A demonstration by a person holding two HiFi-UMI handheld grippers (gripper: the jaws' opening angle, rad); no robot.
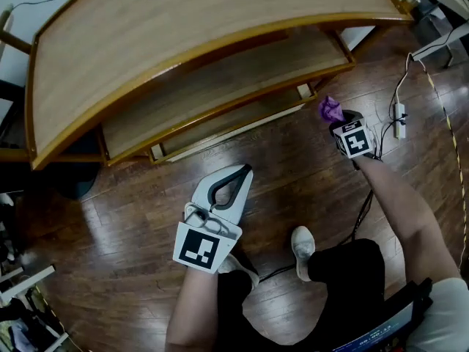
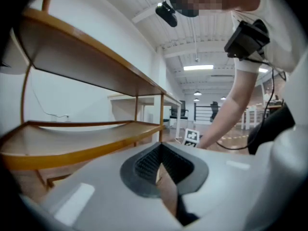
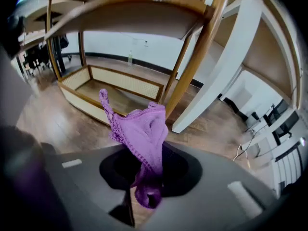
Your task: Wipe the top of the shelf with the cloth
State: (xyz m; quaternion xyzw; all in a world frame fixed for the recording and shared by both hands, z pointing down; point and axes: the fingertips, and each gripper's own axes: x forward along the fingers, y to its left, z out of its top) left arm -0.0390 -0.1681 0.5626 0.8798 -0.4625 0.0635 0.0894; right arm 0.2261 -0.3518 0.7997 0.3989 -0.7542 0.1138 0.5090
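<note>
left hand-held gripper (image 2: 160,150): jaws pressed together, nothing between them. It hangs over the floor (image 1: 117,226), short of the shelf (image 1: 220,97). It isn't needed for the wipe, so I'd park it clear or use it to steady the frame.

right hand-held gripper (image 1: 343,127): clamped on the purple cloth (image 1: 330,109), low and out to the right, near the shelf's front right corner. The bite is on the cloth's lower end. Most of it stands up past the jaw tips as a bunched fold, with one thin tail flopping left. So the cloth is in hand, not on the shelf.

Step in hand, my read: carry the cloth up to the shelf top (image 1: 183,42). The wipe hasn't started. The top is bare and well apart from the cloth, above it and to the left. The gripper sits below board level, with a board (image 3: 144,4) overhead and the corner post (image 3: 195,57) just beyond the cloth.

How to do it well:
- Back out clear of the post before lifting.
- Come up over the front edge, then tilt so the loose wad lands flat ahead of the jaw tips.
- Use light pressure so the cloth rubs the wood and the plastic doesn't.
- Make long overlapping passes along the curve, end to end.

Risk: the bite looks small, so drag could pull the cloth out.
</note>
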